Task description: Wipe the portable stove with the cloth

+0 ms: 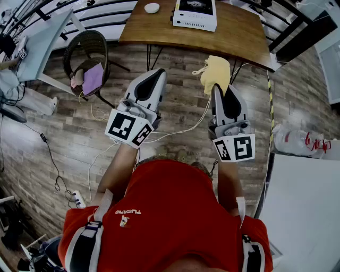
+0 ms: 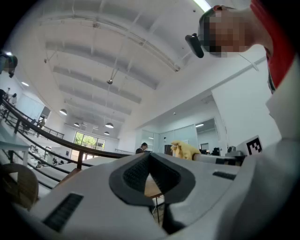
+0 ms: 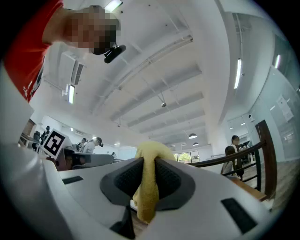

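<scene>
The white portable stove (image 1: 195, 13) with its black burner sits on the wooden table (image 1: 239, 37) at the top of the head view. A yellow cloth (image 1: 215, 73) (image 3: 149, 183) is clamped between the pads of my right gripper (image 1: 219, 91) (image 3: 150, 180), bunched above the jaw tips, short of the table's near edge. My left gripper (image 1: 155, 79) (image 2: 150, 180) is shut with nothing between its pads, held level with the right one and left of it. Both grippers tilt slightly upward, so their own views show mostly ceiling. The yellow cloth (image 2: 185, 151) also shows at the right of the left gripper view.
A white round object (image 1: 152, 8) lies on the table left of the stove. A dark wicker chair (image 1: 87, 61) with a pink cloth stands at the left. Cables (image 1: 175, 131) trail over the wooden floor. A white surface (image 1: 305, 207) lies at the right. People stand in the far background.
</scene>
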Demonstrator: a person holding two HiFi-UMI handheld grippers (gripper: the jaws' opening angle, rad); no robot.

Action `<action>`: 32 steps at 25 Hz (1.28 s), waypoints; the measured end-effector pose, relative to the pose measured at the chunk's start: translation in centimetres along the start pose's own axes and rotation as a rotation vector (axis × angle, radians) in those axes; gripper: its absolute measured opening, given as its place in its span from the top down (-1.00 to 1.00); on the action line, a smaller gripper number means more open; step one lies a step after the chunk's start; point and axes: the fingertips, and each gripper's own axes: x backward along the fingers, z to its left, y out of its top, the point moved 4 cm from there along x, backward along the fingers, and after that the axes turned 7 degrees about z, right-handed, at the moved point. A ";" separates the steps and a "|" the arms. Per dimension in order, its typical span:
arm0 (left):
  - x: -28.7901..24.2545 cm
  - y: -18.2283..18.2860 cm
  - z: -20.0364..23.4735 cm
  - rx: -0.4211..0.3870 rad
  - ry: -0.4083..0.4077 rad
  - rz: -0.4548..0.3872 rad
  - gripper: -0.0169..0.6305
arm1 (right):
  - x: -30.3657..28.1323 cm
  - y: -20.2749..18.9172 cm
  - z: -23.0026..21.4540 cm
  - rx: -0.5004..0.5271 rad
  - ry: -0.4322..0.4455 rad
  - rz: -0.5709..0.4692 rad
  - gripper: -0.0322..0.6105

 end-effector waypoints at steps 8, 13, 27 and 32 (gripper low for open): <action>0.4 0.1 1.4 0.010 -0.006 -0.012 0.92 | -1.3 0.2 1.0 -0.004 0.001 -0.010 0.64; 1.3 -0.4 4.0 0.023 -0.016 -0.012 0.92 | -3.4 -0.3 2.4 0.005 -0.008 -0.004 0.64; -3.2 -2.6 13.4 0.056 -0.024 0.002 0.92 | -11.6 -3.5 0.5 0.044 -0.041 0.035 0.64; -8.5 -3.2 16.5 0.044 -0.003 0.014 0.92 | -16.7 -4.8 -3.5 0.045 -0.016 0.034 0.63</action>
